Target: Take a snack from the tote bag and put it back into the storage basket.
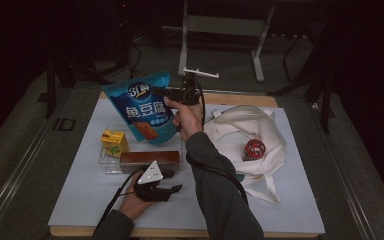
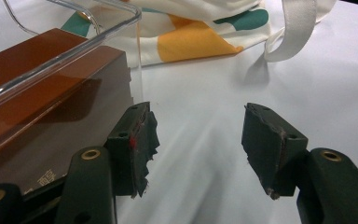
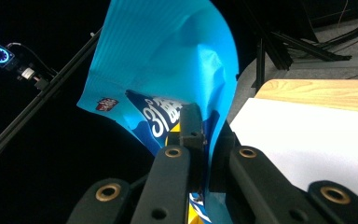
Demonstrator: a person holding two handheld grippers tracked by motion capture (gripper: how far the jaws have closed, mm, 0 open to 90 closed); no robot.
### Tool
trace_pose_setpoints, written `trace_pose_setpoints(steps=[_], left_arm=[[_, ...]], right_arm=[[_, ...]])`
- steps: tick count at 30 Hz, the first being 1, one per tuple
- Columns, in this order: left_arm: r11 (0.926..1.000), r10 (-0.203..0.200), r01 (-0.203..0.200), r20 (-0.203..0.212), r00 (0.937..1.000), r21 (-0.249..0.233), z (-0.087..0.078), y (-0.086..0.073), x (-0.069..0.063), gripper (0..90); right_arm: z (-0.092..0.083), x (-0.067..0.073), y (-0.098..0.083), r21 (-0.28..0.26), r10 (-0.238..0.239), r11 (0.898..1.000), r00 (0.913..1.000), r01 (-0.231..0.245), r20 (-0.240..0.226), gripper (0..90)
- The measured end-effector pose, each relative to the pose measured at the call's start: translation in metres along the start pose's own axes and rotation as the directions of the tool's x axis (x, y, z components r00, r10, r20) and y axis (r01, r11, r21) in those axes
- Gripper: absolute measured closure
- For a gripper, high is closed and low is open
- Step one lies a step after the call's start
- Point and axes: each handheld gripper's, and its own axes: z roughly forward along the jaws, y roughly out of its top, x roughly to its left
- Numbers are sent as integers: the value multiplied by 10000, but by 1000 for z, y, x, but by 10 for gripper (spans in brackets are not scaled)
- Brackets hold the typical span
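Right gripper (image 1: 167, 93) clamps the blue snack pouch (image 1: 142, 107) aloft above the clear tray (image 1: 111, 167), probably for transfer to the right-hand tote bag (image 1: 240, 132); left gripper (image 1: 167, 190) rests released, near.

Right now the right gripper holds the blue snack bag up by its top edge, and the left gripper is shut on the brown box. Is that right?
Not quite. The right gripper does pinch the blue snack bag aloft, but the left gripper is open beside the brown box, holding nothing, as the left gripper view shows.

Carton (image 1: 114, 141), box (image 1: 149, 158) in tray (image 1: 108, 164); bag (image 1: 250, 137) right; pouch (image 1: 142, 106) above tray.
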Motion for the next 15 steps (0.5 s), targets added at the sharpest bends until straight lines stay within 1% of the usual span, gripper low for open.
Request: trace_pose_setpoints(steps=[3,6,8,10,13,15], left_arm=[[10000,15,-15,-5,10000,-7,0,0,0,428],[10000,7,-7,16,10000,-27,0,0,0,428],[10000,48,-48,-2,10000,-35,0,0,0,427],[10000,29,-29,16,10000,-59,0,0,0,427],[10000,17,-17,22,10000,-39,0,0,0,426],[10000,46,-46,21,10000,-15,0,0,0,426]], right_arm=[[4,1,-1,3,-12,10000,10000,12,-70,890],[9,0,-5,1,106,9999,9999,-106,-127,889],[11,-1,-7,68,13,10000,9999,-12,-117,888],[13,-3,-10,135,18,9999,10000,-17,-62,887],[15,-9,-12,258,88,9996,9998,-93,169,887],[15,-13,-14,246,150,9996,9997,-155,217,886]])
